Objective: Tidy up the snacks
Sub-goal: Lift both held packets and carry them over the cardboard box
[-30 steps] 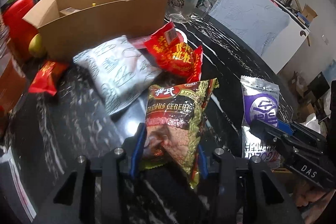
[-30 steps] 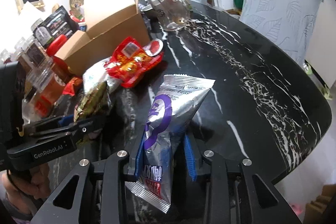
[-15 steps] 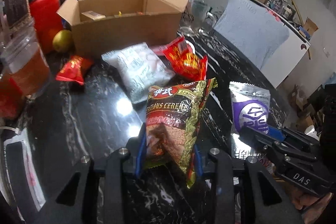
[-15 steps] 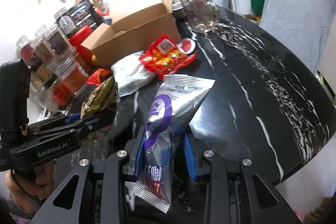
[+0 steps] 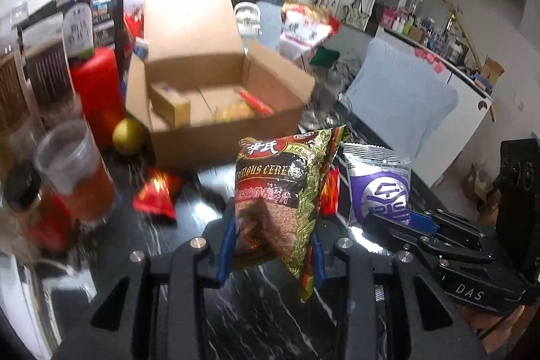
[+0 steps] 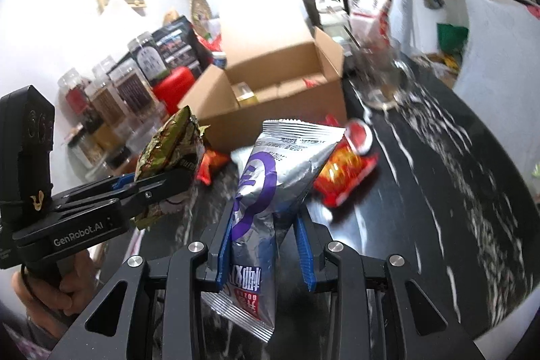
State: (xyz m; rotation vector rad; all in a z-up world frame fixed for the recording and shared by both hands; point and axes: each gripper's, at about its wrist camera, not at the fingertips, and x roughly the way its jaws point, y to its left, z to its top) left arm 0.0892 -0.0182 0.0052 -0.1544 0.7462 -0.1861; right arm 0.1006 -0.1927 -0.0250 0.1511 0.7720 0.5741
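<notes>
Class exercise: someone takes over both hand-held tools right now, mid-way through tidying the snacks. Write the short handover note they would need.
Left tool: shut on the brown cereal bag, held above the table.
Right tool: shut on the silver and purple packet, also lifted.
Cardboard box: open, straight ahead, with a few items already inside.
Left to do: drop both held bags in the box, then collect the small red packet by the box front and the red-orange bag on the table. Other packets may be hidden behind the held bags.
</notes>
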